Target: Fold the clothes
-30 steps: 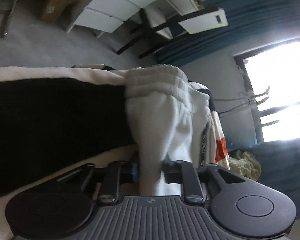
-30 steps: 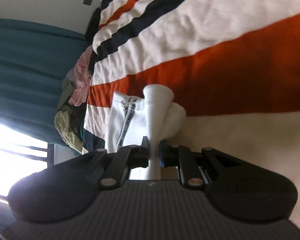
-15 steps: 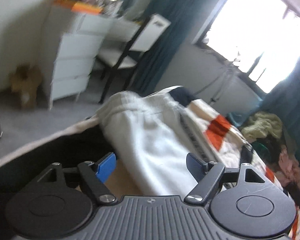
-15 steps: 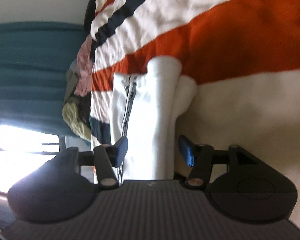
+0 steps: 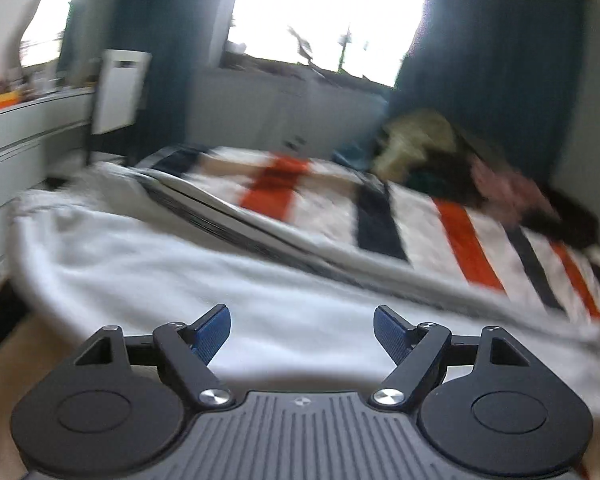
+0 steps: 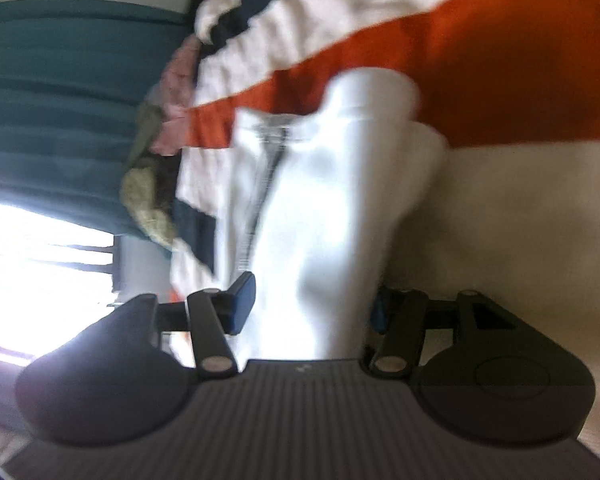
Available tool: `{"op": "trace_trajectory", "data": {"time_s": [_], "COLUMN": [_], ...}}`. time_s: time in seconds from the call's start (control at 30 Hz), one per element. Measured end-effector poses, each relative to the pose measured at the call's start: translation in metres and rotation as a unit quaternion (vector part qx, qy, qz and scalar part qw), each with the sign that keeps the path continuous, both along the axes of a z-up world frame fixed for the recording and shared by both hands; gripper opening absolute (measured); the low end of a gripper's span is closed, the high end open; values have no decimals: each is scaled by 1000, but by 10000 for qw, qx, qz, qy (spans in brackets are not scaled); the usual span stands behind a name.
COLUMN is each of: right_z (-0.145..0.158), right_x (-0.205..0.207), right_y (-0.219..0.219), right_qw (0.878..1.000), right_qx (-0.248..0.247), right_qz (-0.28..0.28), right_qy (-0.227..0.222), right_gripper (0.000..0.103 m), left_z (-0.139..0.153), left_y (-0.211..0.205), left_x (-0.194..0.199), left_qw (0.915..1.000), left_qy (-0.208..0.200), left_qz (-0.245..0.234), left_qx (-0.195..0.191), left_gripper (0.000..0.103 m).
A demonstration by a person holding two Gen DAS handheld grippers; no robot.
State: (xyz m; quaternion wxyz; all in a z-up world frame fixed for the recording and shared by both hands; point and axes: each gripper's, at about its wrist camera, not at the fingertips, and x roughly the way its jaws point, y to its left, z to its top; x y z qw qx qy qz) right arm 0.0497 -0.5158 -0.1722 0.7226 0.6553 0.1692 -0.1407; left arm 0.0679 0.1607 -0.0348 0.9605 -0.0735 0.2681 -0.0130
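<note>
Jaws on left gripper (image 5: pixel 302 330) spread wide, blue pads (image 5: pixel 211 334) well apart, nothing between them or touching them. White garment (image 5: pixel 188 272) lies on the striped bedspread (image 5: pixel 452 232) past the fingertips, filling the lower and middle left of the frame; its dark-trimmed edge runs diagonally from upper left toward lower right. Frame is motion-blurred, so I can't tell whether the pads clear the cloth or graze it.

Right gripper (image 6: pixel 312 306) also parted, roughly as wide as the left. A folded column of the white garment (image 6: pixel 332 208) stands up through the gap from bottom centre to mid-frame. Left pad (image 6: pixel 242 300) sits just beside the cloth; right pad is mostly hidden behind it, only a blue sliver showing. Contact unclear from blur, but the fingers are not pinched on the fabric.

Edges and room:
- Left view: bed edge drops off at lower left. White drawers (image 5: pixel 16 140) at far left, window (image 5: pixel 324 12) top centre, dark curtain (image 5: pixel 496 76) upper right.
- Clothes pile (image 5: pixel 448 152) sits on the bed at mid right, well apart from the garment.
- Bare striped bedspread between garment and pile.
- Right view: orange and cream bedspread bands (image 6: pixel 500 80) fill the right half, flat. Clothes pile (image 6: pixel 152 176) and curtain (image 6: pixel 60 100) at left.
</note>
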Motion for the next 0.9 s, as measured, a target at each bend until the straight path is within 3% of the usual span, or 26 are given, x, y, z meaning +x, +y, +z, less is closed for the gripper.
{"op": "trace_trajectory", "data": {"time_s": [0.13, 0.33, 0.4, 0.53, 0.67, 0.77, 0.9], "right_z": [5, -4, -10, -16, -13, -8, -21], "right_x": [-1, -2, -3, 4, 12, 13, 17], "right_y": [-1, -7, -9, -6, -4, -4, -11], "right_qw": [9990, 9997, 9991, 9984, 9975, 9929, 9957], "right_qx": [-123, -145, -172, -185, -231, -345, -191], "right_qz": [-53, -175, -291, -486, -293, -252, -270], "right_qy": [-431, 10, 265, 213, -597, -1107, -862], "right_gripper": [60, 59, 56, 59, 60, 67, 70], "left_z": [-19, -56, -60, -63, -61, -59, -60], "left_y": [-36, -58, -61, -62, -61, -61, -60], "left_x": [12, 34, 34, 32, 31, 32, 33], "left_qw": [9986, 9913, 9898, 9889, 9888, 9885, 9884], "left_qy": [122, 808, 818, 825, 836, 843, 846], "left_qz": [-404, -630, -664, -705, -700, -700, -703], "left_qx": [316, 832, 959, 1017, 1021, 1043, 1050], "left_gripper": [81, 82, 83, 84, 84, 84, 85]}}
